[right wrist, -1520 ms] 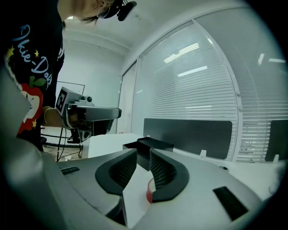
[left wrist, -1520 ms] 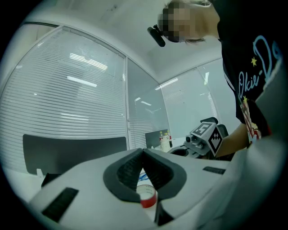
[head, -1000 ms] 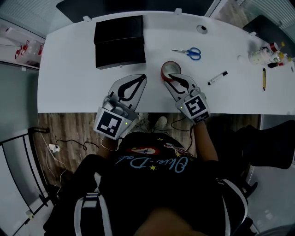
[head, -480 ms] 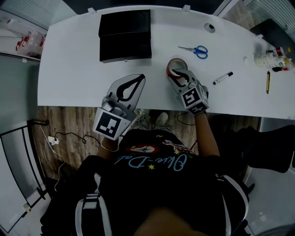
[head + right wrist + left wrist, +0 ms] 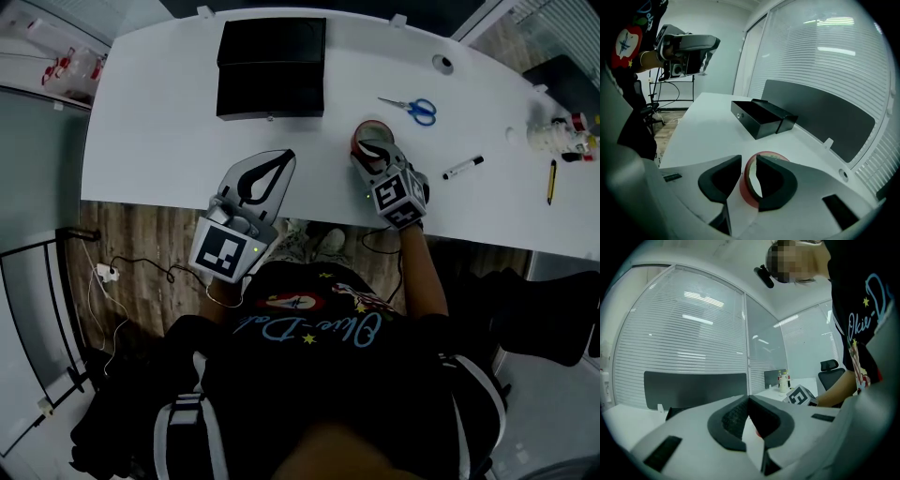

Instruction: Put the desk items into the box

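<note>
A red tape roll (image 5: pixel 373 131) lies flat on the white desk (image 5: pixel 150 122). My right gripper (image 5: pixel 368 146) has come down on it. In the right gripper view one fingertip (image 5: pixel 733 161) stands outside the tape roll (image 5: pixel 746 191) and the other inside its ring. The right gripper (image 5: pixel 748 157) is open with the roll's wall between its jaws, which have just been opening. The black box (image 5: pixel 272 66) sits open at the desk's far side, and the black box (image 5: pixel 757 119) is well beyond the roll. My left gripper (image 5: pixel 287 156) hovers shut and empty at the near desk edge, and the left gripper (image 5: pixel 749 398) shows its tips touching.
Blue-handled scissors (image 5: pixel 412 110) lie beyond the tape, a black-capped marker (image 5: pixel 463 168) to its right, a pen (image 5: pixel 550 181) and small bottles (image 5: pixel 562 131) at the far right. A cable hole (image 5: pixel 442 64) is near the back edge. The desk's near edge runs just under both grippers.
My right gripper has sunk and tipped steeper onto the tape roll, and its jaws now straddle the roll's wall. The left gripper stays shut and has barely shifted.
</note>
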The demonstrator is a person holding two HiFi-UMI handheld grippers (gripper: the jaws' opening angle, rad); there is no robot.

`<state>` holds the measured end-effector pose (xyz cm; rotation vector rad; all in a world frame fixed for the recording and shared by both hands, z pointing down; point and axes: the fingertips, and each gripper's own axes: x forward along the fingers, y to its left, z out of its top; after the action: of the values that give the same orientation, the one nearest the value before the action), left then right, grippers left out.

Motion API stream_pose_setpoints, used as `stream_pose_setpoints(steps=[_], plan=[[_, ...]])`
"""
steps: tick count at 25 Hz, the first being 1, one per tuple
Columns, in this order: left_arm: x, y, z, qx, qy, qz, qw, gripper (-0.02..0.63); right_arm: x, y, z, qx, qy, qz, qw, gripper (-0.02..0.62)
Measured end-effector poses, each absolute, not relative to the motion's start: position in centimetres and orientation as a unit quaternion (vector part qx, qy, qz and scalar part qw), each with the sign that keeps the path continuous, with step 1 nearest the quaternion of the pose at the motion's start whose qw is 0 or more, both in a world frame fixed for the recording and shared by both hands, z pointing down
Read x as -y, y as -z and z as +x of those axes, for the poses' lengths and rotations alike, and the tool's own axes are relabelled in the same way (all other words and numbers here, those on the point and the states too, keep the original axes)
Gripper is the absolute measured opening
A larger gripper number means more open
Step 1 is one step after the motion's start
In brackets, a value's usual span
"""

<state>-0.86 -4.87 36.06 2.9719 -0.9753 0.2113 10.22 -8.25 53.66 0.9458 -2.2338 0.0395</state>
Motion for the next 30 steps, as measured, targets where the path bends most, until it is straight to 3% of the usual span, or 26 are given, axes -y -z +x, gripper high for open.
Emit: stream_pose_setpoints(steps=[5, 16, 30], plan=[[5.0, -35.8, -1.1, 0.316, -0.066, 0.946, -0.001, -0.009, 8.1, -54.5, 10.1, 0.848, -0.013, 0.346, 0.402, 0.095], [5.2, -35.1, -1.8, 0.325, -0.057, 0.944, -0.008, -0.011, 8.6, -55.2, 10.4, 0.84, -0.064, 0.343, 0.415, 0.084], [5.5, -34.5, -2.6, 0.333, -0.055, 0.941, -0.018, -0.011, 6.7, -53.7, 10.8, 0.856, -0.077, 0.367, 0.356, 0.043]])
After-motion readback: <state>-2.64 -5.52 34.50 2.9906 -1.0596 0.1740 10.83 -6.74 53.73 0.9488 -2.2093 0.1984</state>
